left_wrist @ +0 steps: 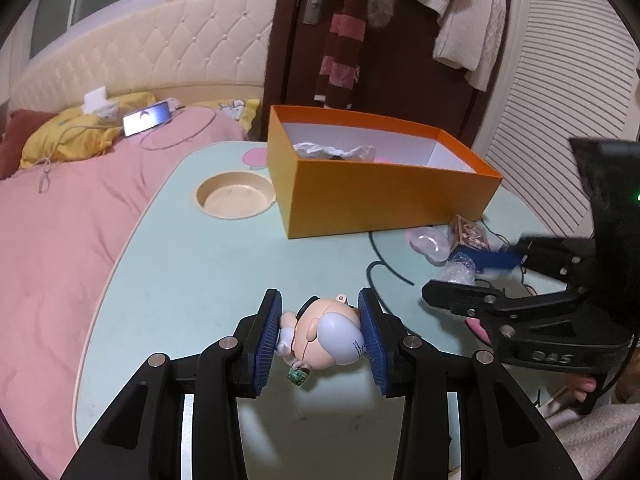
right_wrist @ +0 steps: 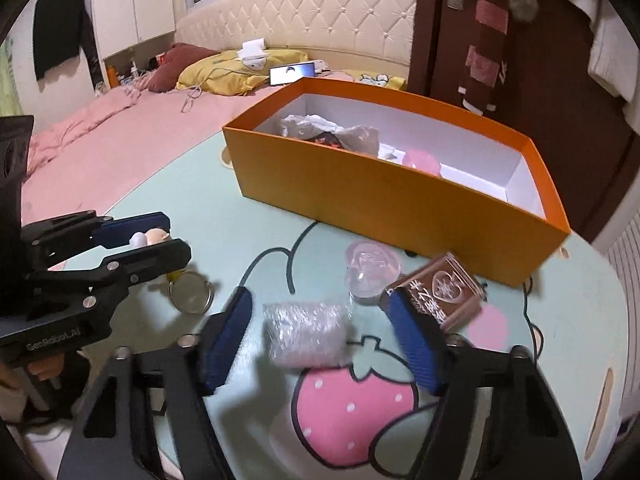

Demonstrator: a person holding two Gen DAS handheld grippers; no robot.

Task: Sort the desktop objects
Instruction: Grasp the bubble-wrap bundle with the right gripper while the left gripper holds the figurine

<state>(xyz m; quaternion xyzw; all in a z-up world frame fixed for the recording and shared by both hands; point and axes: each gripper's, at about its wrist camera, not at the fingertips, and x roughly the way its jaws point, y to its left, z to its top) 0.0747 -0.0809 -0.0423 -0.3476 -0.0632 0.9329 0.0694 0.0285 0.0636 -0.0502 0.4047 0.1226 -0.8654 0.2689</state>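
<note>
Two grippers work over the mint-green table (right_wrist: 224, 184) near the orange cardboard box (left_wrist: 384, 200): left gripper (left_wrist: 320, 334) clamps a small peach-and-lavender plastic figurine (left_wrist: 324, 334), right gripper's (right_wrist: 320, 340) jaws stand apart around a crinkled clear plastic packet (right_wrist: 306, 334), not touching it.

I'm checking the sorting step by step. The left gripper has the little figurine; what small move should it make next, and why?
Probably carry it forward and up over the near wall of the orange box. The left gripper is shut on the toy figurine, both blue pads pressing its sides, above the table. The box is open, already holds sorted items, and stands straight ahead.
</note>
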